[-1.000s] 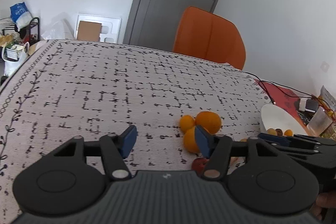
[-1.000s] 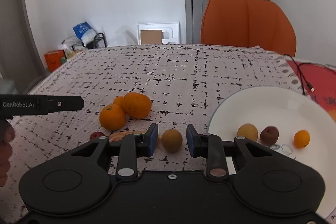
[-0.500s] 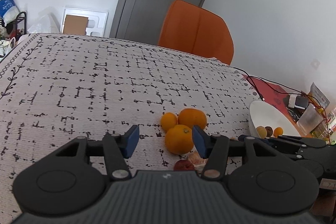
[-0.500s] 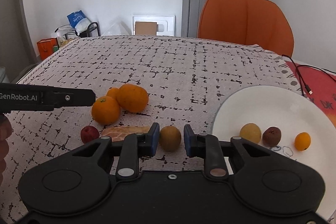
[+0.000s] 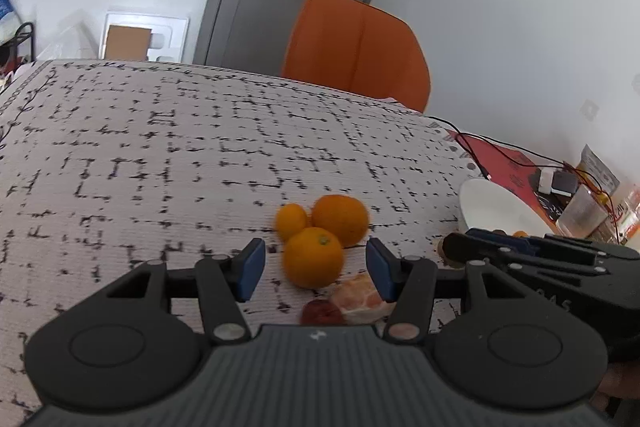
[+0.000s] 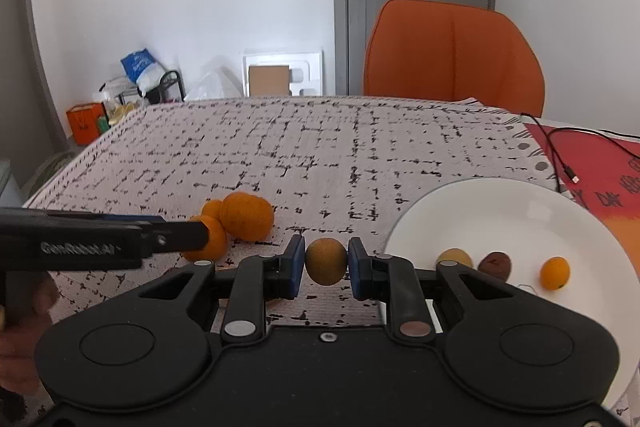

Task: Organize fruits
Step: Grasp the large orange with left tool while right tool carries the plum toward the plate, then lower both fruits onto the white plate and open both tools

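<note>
My right gripper (image 6: pixel 325 263) is shut on a small brownish-yellow fruit (image 6: pixel 326 261), close to the tablecloth just left of the white plate (image 6: pixel 520 211). The plate holds a yellow fruit (image 6: pixel 454 257), a brown one (image 6: pixel 496 264) and a small orange one (image 6: pixel 555 271). My left gripper (image 5: pixel 314 265) is open around the nearest orange (image 5: pixel 314 257). Two more oranges (image 5: pixel 340 217) sit behind it. A peeled orange piece (image 5: pixel 360 299) and a small red fruit (image 5: pixel 320 313) lie by its right finger.
The table has a black-and-white patterned cloth (image 6: pixel 320 147). An orange chair (image 6: pixel 452 55) stands at the far edge. A red mat with a black cable (image 6: pixel 592 155) lies right of the plate. Cups and small items (image 5: pixel 580 211) stand beyond the plate.
My right gripper closed onto the brownish-yellow fruit. My left gripper swung right and forward, so the nearest orange now sits between its open fingers.
</note>
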A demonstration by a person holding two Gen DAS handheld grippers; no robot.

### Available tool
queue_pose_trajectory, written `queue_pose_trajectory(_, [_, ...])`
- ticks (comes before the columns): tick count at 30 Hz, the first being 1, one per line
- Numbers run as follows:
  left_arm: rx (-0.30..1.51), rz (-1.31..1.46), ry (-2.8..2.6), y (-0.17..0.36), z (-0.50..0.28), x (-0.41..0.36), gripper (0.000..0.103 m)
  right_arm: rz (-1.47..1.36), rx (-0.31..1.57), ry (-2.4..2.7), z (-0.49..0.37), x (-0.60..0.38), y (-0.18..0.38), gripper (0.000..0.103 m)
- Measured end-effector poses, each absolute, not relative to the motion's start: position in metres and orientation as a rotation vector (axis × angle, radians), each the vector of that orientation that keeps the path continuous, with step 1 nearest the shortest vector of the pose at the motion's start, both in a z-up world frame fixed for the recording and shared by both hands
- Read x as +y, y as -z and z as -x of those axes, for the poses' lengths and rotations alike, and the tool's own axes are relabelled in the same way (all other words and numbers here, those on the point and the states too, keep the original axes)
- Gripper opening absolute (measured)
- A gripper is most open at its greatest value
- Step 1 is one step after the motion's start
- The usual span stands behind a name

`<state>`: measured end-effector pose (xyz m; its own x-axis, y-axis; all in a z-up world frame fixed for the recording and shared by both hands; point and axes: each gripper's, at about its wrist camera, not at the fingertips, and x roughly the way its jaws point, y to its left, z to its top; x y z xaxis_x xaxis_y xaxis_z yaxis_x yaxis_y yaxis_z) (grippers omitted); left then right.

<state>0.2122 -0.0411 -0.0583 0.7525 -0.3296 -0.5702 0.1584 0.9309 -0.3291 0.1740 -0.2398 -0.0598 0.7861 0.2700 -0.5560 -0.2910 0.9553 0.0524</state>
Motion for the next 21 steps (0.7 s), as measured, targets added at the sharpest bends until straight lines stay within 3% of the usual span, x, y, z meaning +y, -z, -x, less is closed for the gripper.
queue_pose_trajectory(3, [0.683,0.251,0.262,0.063,-0.217,-0.048,0.047,0.01,0.576,-0.296,-0.17,-0.248,0.056,0.021])
queue_pose_trajectory(5, [0.698,0.243,0.245,0.067,-0.22,-0.051,0.035,-0.019,0.564,-0.297,-0.169,-0.256,0.052,0.022])
queue_pose_trajectory(21, [0.637,0.154,0.253,0.041,-0.207,-0.086,0.034,-0.144,0.514,-0.225,-0.152,-0.325,0.057,0.022])
